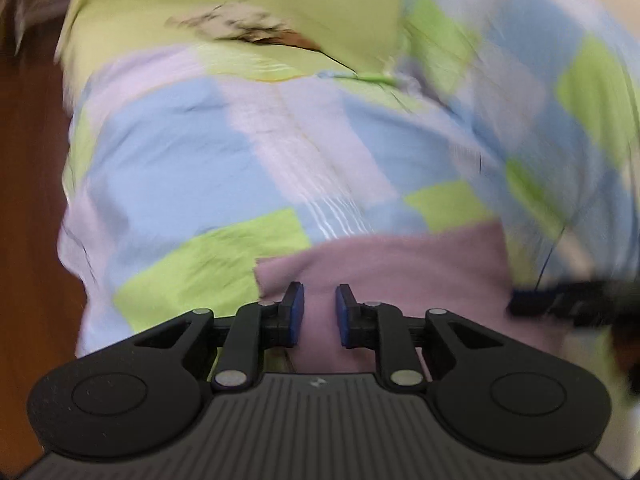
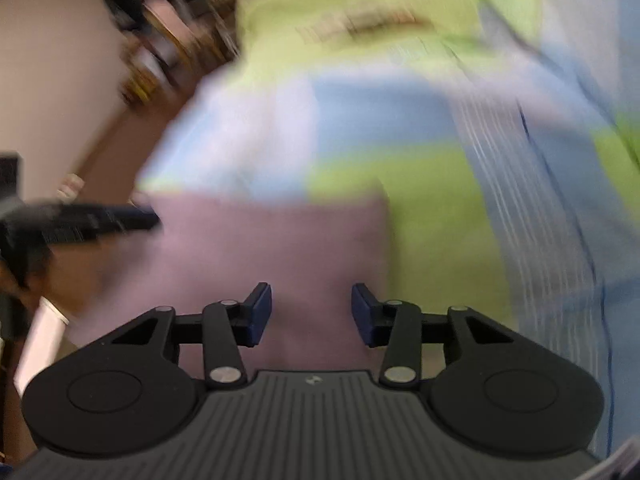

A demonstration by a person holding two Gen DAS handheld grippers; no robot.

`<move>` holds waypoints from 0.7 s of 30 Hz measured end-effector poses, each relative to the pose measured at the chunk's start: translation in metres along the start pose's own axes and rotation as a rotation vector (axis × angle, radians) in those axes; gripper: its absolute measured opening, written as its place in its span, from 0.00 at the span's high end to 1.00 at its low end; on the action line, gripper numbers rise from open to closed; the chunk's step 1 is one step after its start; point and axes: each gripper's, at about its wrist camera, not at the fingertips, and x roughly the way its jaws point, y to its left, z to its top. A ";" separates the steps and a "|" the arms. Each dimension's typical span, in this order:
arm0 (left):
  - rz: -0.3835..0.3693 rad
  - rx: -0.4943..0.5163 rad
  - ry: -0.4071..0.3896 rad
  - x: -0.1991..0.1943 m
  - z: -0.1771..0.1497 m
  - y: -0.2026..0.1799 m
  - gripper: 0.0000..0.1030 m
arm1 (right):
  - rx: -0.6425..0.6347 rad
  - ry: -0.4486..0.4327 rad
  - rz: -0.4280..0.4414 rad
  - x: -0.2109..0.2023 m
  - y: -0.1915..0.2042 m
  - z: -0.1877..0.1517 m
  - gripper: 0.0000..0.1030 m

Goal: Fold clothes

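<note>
We see the mauve garment [image 1: 392, 276] lying as a flat rectangle near the front edge of the patchwork bedcover [image 1: 192, 152]. Our left gripper [image 1: 319, 312] and right gripper [image 2: 311, 312] hover over it with jaws apart, holding nothing. The fold looks nearly finished.

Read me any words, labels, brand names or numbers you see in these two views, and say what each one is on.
No readable words or numbers in either view.
Small pale logo mark on the left gripper body: a symbol, no letters.
Same mark on the right gripper body: no letters.
Dark print on the green cloth: too blurred to read.
Shelf items behind the bed: too blurred to read.
</note>
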 end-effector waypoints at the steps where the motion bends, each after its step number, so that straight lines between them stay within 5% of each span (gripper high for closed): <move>1: 0.018 -0.001 -0.015 -0.009 0.000 0.001 0.74 | 0.019 -0.009 -0.017 -0.001 -0.002 -0.002 0.70; 4: 0.058 -0.067 -0.027 -0.045 -0.002 0.014 0.69 | -0.036 -0.094 -0.081 -0.023 0.023 -0.002 0.57; 7: 0.062 -0.188 0.020 -0.069 -0.015 0.031 0.69 | -0.197 -0.125 0.023 -0.032 0.071 -0.013 0.51; 10: 0.064 -0.282 0.062 -0.086 -0.034 0.040 0.59 | -0.511 -0.092 0.178 -0.025 0.149 -0.045 0.38; 14: -0.015 -0.498 0.126 -0.091 -0.060 0.060 0.49 | -0.894 -0.112 0.113 -0.001 0.209 -0.090 0.38; 15: -0.039 -0.553 0.146 -0.089 -0.065 0.064 0.49 | -0.975 -0.128 0.068 0.004 0.217 -0.099 0.42; 18: -0.115 -0.710 0.173 -0.080 -0.075 0.074 0.48 | -1.133 -0.195 0.009 0.016 0.224 -0.116 0.87; 21: -0.213 -0.855 0.156 -0.074 -0.081 0.078 0.39 | -1.035 -0.224 0.030 0.008 0.221 -0.102 0.89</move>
